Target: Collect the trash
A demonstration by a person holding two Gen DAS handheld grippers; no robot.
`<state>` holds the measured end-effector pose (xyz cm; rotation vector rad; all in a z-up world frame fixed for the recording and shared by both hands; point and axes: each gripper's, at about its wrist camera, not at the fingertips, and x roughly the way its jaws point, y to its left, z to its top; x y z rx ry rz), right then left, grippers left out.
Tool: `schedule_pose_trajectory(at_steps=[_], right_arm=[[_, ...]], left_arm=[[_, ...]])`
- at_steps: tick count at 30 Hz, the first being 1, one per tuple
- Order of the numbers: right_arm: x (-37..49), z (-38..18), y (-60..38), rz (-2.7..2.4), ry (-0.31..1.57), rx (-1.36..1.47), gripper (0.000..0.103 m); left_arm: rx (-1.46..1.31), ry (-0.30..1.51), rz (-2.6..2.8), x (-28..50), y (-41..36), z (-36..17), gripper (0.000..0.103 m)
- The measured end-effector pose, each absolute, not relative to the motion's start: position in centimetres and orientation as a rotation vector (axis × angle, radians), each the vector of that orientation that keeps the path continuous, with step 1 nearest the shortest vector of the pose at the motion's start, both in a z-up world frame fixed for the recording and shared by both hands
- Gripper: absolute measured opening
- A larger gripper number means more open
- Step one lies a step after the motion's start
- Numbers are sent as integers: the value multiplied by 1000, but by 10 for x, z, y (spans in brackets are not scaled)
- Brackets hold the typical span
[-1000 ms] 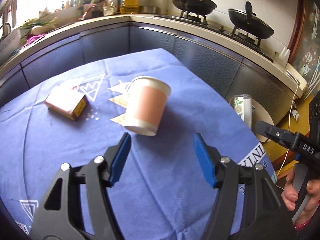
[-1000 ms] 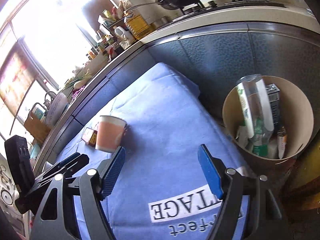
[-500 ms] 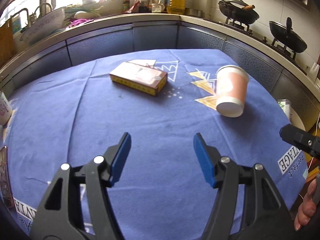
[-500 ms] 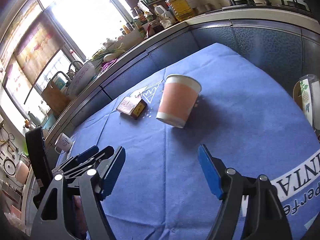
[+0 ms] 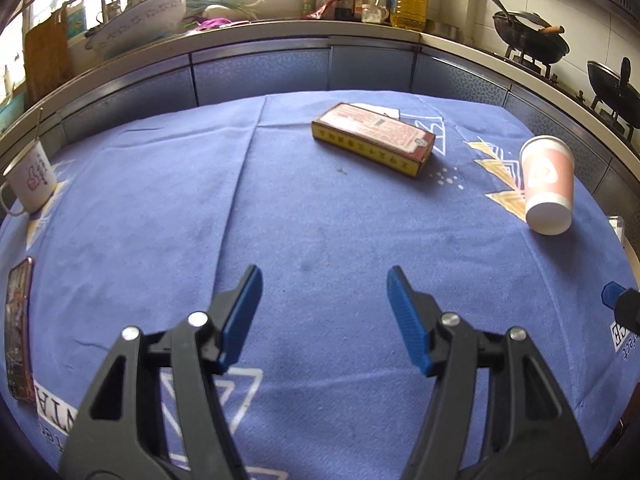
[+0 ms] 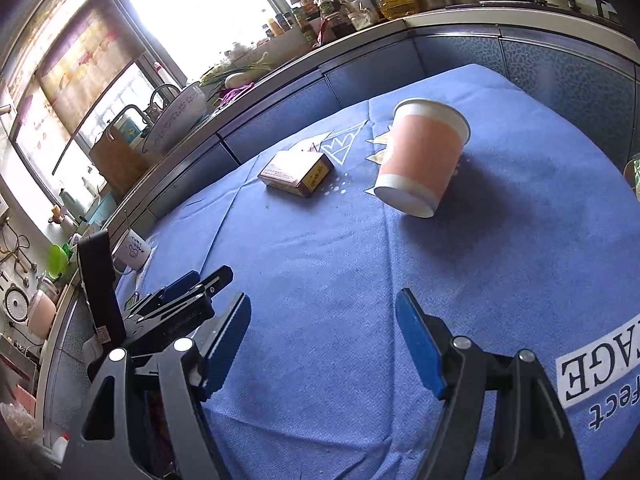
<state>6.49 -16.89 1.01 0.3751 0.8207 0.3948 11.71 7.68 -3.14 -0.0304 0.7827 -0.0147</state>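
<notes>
Both the left claw point(image 5: 324, 312) and right claw point(image 6: 322, 340) stand apart and empty over bare blue tablecloth point(image 5: 320, 232), well short of the tipped pink paper cup point(image 5: 547, 184) near the counter's right edge and the flat carton point(image 5: 374, 140) beside it.

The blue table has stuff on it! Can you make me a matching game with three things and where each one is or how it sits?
Things:
1. paper cup
2. flat box
3. white mug

States:
A. standing at the table's left edge, seen from the left wrist
B. upside down, white rim on the cloth
C. lying flat near the middle of the table

Pairs: 1-B, 2-C, 3-A
</notes>
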Motion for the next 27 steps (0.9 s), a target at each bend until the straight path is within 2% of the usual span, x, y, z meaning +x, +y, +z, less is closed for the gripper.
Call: schedule_pose_trajectory(at_steps=[27], right_arm=[[67, -3, -166, 404, 849, 397, 73]], left_arm=[[-90, 731, -50, 109, 93, -40, 62]])
